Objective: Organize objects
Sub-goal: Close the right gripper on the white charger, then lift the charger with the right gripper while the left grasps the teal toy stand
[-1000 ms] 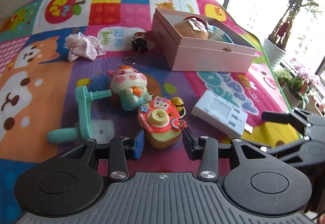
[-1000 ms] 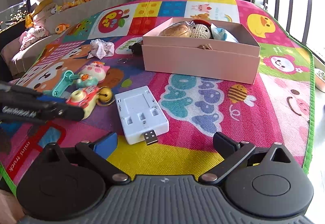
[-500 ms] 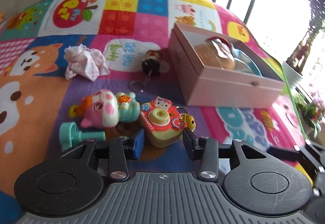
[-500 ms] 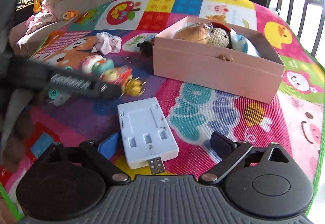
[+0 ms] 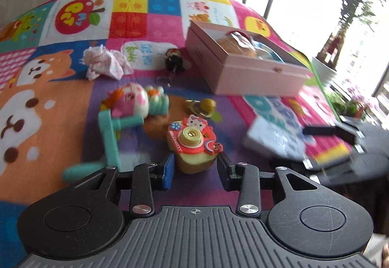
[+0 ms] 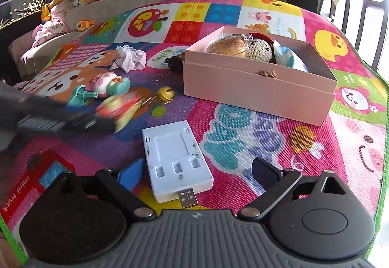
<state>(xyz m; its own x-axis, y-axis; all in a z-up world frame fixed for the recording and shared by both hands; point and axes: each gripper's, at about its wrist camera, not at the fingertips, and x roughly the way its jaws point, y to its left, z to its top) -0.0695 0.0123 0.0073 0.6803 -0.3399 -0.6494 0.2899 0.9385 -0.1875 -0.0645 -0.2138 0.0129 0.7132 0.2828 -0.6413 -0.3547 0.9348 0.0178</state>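
Observation:
A red and yellow toy camera (image 5: 192,144) sits between the jaws of my left gripper (image 5: 195,167). The jaws are closing and both pads touch its sides. In the right wrist view that camera (image 6: 119,107) is a blur at the tip of the left gripper (image 6: 60,117). My right gripper (image 6: 197,170) stands open around a white USB device (image 6: 175,156) that lies flat on the mat, with the pads clear of its sides. The open pink box (image 6: 255,90) holds a wrapped bun, a crocheted doll and a blue item.
On the colourful play mat lie a pink pig toy (image 5: 136,101) with a teal handle (image 5: 109,136), a gold bell (image 5: 207,105), a dark keychain doll (image 5: 173,61) and a crumpled cloth (image 5: 104,65). Potted plants stand by the window at the right.
The toy camera has travelled with my left gripper away from the gold bell. The pig toy has tipped onto its side. The white device lies deeper between my right gripper's jaws.

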